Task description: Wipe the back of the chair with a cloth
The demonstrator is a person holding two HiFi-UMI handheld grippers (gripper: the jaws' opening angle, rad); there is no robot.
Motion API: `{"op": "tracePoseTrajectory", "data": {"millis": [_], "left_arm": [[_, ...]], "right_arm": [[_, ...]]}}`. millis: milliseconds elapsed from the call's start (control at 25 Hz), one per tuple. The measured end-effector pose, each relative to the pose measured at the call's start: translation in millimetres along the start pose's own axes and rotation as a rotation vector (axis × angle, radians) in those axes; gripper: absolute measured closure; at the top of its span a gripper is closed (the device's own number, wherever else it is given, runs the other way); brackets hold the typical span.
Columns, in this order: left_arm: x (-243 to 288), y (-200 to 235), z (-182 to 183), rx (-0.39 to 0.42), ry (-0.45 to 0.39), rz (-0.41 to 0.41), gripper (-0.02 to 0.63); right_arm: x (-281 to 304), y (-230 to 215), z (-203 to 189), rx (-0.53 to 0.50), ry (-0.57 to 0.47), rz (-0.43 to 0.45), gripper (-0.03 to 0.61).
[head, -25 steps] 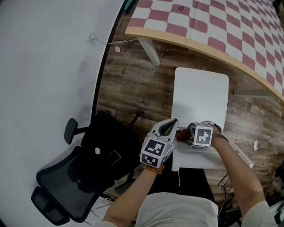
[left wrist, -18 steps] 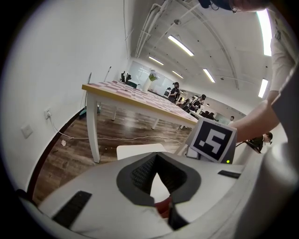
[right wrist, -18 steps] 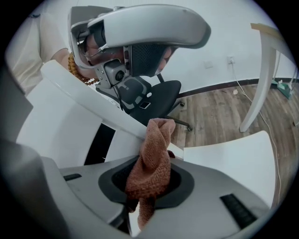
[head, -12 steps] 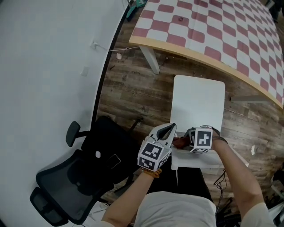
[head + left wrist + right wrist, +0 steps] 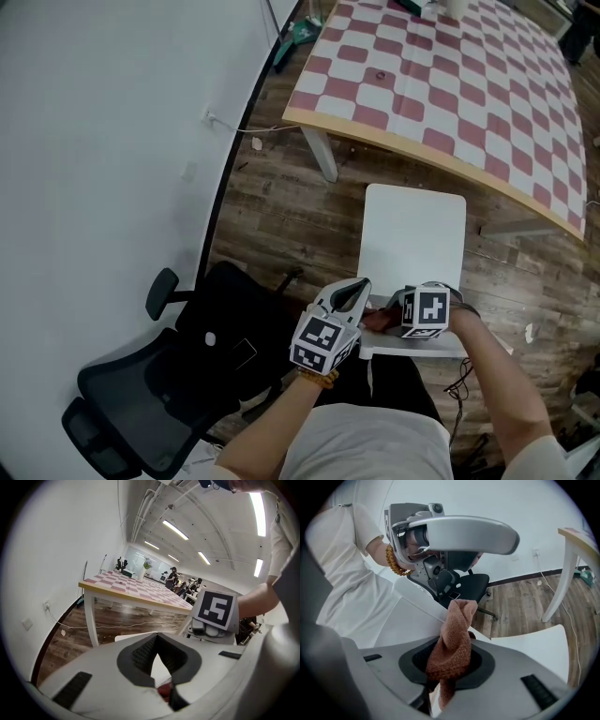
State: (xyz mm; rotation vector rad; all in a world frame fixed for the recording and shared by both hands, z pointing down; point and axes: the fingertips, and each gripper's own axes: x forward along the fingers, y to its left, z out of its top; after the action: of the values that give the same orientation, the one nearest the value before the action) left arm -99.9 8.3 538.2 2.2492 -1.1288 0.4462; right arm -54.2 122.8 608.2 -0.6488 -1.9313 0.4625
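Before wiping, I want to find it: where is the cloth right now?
The rust-brown cloth is pinched in the right gripper, right of the left gripper in the head view, at the backrest top of the white chair.

1. Cloth (image 5: 452, 648) sits between the right tongs (image 5: 384, 315), at the chair's (image 5: 412, 234) back edge.
2. Left tongs (image 5: 362, 285) are just beside them, leftward.
3. Table (image 5: 450, 94) ahead; office chair (image 5: 187, 366) left.

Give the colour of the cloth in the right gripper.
The cloth is reddish brown, clearest in the right gripper view.
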Motion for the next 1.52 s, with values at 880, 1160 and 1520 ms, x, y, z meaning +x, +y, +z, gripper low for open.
{"op": "tracePoseTrajectory", "data": {"millis": [880,1160,1520], "left_arm": [[-21.9,-37.9,47.6,0.059,-0.061,-0.007,0.601],[-8.4,-37.2,36.8,0.048,-0.054,-0.022,0.601],[14.4,-30.3,28.7,0.044,-0.043,-0.029,0.601]], "right_arm": [[-50.3,46.8,25.5,-0.042,-0.031,-0.021,0.479],[-41.3,35.7,11.7,-0.02,-0.02,-0.02,0.479],[-25.3,12.7,-17.9,-0.023,0.027,-0.052,0.479]]}}
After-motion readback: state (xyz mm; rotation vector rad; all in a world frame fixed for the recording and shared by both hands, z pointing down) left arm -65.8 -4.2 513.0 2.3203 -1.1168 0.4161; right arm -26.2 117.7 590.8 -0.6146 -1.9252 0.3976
